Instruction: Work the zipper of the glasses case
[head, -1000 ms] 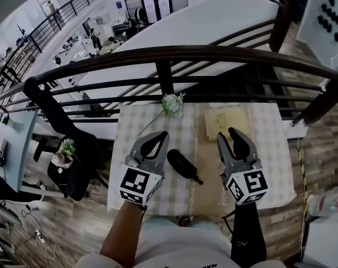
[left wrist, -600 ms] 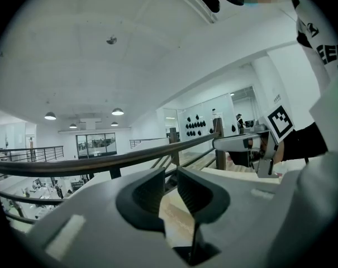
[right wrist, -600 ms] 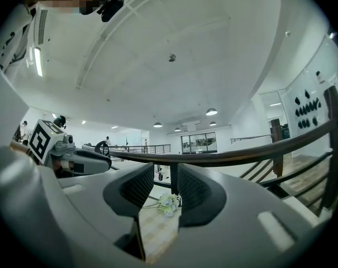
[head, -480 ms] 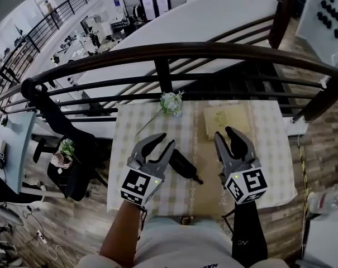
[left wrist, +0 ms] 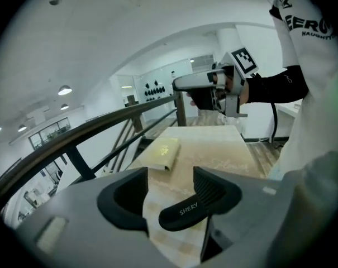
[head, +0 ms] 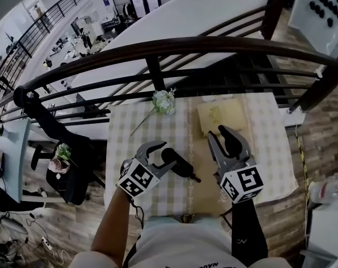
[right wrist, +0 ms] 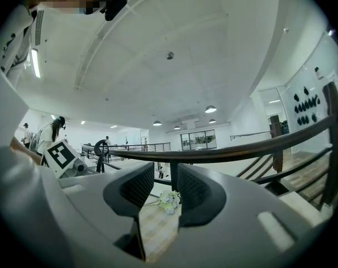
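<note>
The black glasses case (head: 180, 166) lies slantwise on the checked tablecloth (head: 124, 127). In the left gripper view its end, printed SHERY (left wrist: 189, 211), sits between the jaws, close against the right one. My left gripper (head: 160, 154) tilts down over the case's left end, jaws open around it (left wrist: 170, 193). Over the tan runner to the case's right, my right gripper (head: 219, 133) is held level and open, nothing between its jaws (right wrist: 166, 186). The case's zipper tab does not show clearly.
A yellow-green booklet (head: 219, 116) lies at the table's far side, a white flower sprig (head: 163, 101) at the far left. A dark railing (head: 174, 49) runs just beyond the table. The table's near edge is against the person's body.
The left gripper has dropped and tipped downward onto the left end of the case. The right gripper has kept its place.
</note>
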{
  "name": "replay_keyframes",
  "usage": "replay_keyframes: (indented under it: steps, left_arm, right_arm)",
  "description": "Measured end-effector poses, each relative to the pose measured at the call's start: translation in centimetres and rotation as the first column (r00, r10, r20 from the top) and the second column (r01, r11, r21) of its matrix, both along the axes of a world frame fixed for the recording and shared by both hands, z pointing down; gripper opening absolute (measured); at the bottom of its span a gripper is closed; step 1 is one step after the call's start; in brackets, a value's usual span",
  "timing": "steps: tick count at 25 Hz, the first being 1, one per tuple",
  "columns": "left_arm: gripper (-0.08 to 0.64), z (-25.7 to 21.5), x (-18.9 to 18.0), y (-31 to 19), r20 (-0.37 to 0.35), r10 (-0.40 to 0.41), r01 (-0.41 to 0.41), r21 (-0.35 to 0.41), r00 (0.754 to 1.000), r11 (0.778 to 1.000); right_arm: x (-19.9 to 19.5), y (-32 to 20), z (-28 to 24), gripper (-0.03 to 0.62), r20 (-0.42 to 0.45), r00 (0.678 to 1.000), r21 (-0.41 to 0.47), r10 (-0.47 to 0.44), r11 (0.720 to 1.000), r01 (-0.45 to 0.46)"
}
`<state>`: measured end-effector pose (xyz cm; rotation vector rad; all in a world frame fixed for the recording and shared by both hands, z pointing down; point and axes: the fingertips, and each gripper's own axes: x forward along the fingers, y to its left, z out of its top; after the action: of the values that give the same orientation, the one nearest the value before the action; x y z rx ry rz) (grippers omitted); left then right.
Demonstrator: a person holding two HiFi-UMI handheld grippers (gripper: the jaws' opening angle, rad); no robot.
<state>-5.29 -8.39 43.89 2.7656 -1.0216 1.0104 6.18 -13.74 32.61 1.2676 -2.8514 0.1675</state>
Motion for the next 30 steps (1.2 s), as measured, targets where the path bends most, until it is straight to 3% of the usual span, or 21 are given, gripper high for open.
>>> replay_keyframes:
  steps: [4,7,9,14,24,30]
  left_arm:
    - [0.293,2.4,1.2,0.4,0.051,0.139,-0.136,-0.071,0.989,0.988]
    - [0.298,4.4,1.6,0.9,0.127,0.255,-0.239,-0.127,0.959,0.963]
    - [0.301,6.1,1.6,1.3,0.191,0.335,-0.304,-0.175,0.923,0.937]
    - [0.324,9.9,1.0,2.3,0.327,0.501,-0.422,-0.285,0.801,0.861]
    - [0.347,14.5,0.3,2.1,0.465,0.645,-0.511,-0.394,0.606,0.764]
    - [0.356,16.8,0.2,2.1,0.48,0.697,-0.525,-0.459,0.533,0.717]
  right_arm:
    - [0.0,0.1,0.0,0.156,-0.018,1.0,0.012,-0.007,1.0,0.007]
    - [0.3,0.1,0.2,0.156,-0.023,1.0,0.009,0.002,1.0,-0.002]
    - [0.5,0.1,0.4,0.156,-0.036,0.999,0.002,0.012,1.0,-0.012]
    - [0.7,0.0,0.9,0.156,-0.046,0.999,-0.007,0.018,1.0,-0.018]
    - [0.7,0.1,1.5,0.155,-0.086,0.996,-0.012,0.018,1.0,-0.019]
    - [1.0,-0.3,1.8,0.153,-0.087,0.996,-0.026,0.026,0.999,-0.028]
